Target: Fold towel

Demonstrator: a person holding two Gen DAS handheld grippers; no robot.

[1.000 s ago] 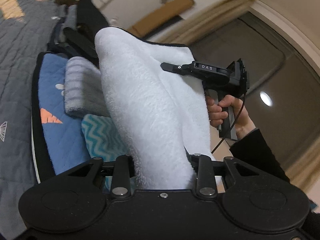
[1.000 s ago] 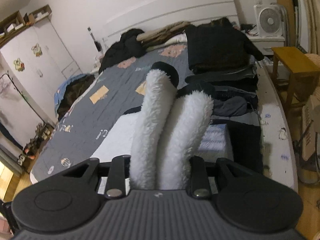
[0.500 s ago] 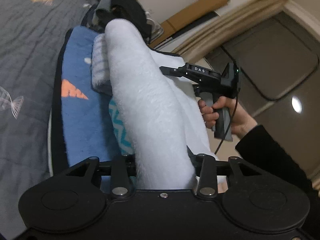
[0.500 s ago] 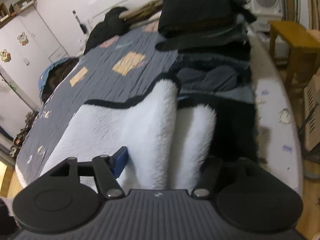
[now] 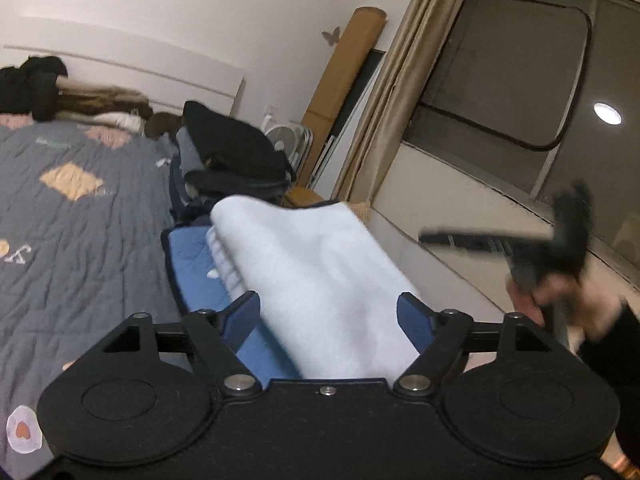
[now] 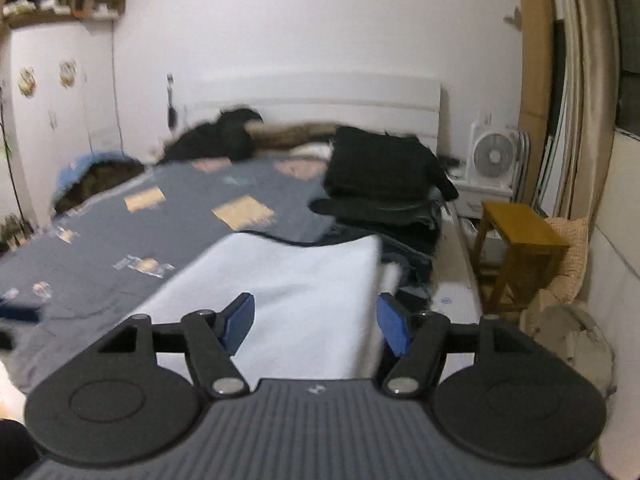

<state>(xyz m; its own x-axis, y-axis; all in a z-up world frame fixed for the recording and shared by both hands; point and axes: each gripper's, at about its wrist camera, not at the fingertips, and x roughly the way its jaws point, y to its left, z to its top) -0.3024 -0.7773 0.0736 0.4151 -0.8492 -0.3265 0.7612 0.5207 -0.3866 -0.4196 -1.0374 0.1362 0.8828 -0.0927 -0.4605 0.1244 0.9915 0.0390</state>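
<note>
A white fluffy towel (image 5: 316, 272) with a dark edge lies folded on a stack of folded cloths at the bed's edge. It also fills the middle of the right wrist view as a flat white towel (image 6: 288, 292). My left gripper (image 5: 334, 316) has its jaws opening wide, blue pads clear of the towel lying between them. My right gripper (image 6: 316, 320) is opening too, its pads apart with the towel lying below, untouched. In the left wrist view the right gripper (image 5: 500, 240) shows blurred at the right, held in a hand.
A blue cloth (image 5: 192, 256) and a grey striped one lie under the towel. A pile of dark clothes (image 6: 380, 176) sits further up the grey quilted bed (image 6: 160, 216). A wooden stool (image 6: 516, 248) and a white fan (image 6: 494, 156) stand right of the bed.
Both grippers let go of the towel and opened wide. The towel dropped from hanging in a fold to lying flat on the stack. The right gripper swung away to the right.
</note>
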